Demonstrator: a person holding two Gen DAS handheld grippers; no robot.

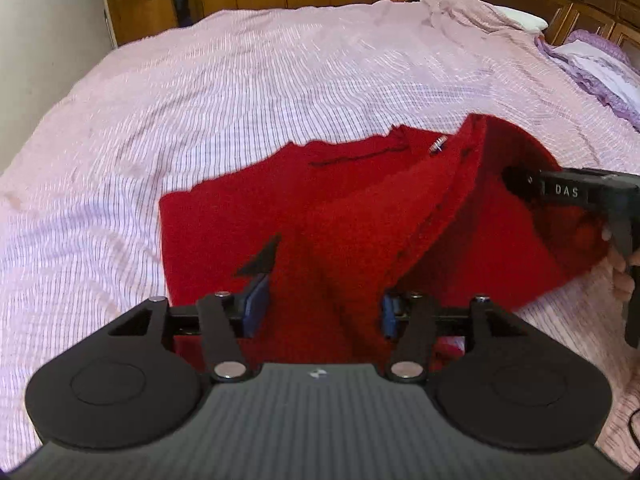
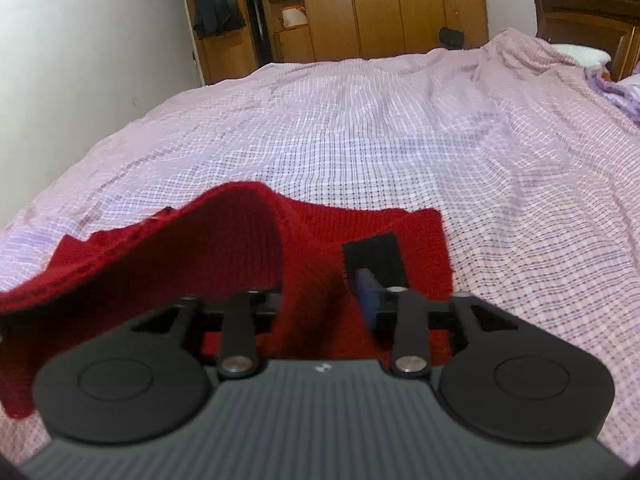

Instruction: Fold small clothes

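Observation:
A red knit garment (image 1: 248, 216) lies on the bed. In the left wrist view my left gripper (image 1: 320, 280) stands open just above its near part, blue pads apart, nothing between them. The right gripper (image 1: 520, 184) shows at the right, holding up a fold of the garment. In the right wrist view my right gripper (image 2: 316, 276) is shut on a lifted fold of the red garment (image 2: 416, 232). The cloth drapes over and hides its left finger. The right finger (image 2: 376, 264) shows.
The bed is covered by a pink checked sheet (image 1: 240, 80). A bunched blanket and pillows (image 1: 592, 64) lie at the far right by the wooden headboard (image 2: 580, 12). Wooden wardrobes (image 2: 380, 4) stand beyond the bed. A white wall (image 2: 80, 60) is at the left.

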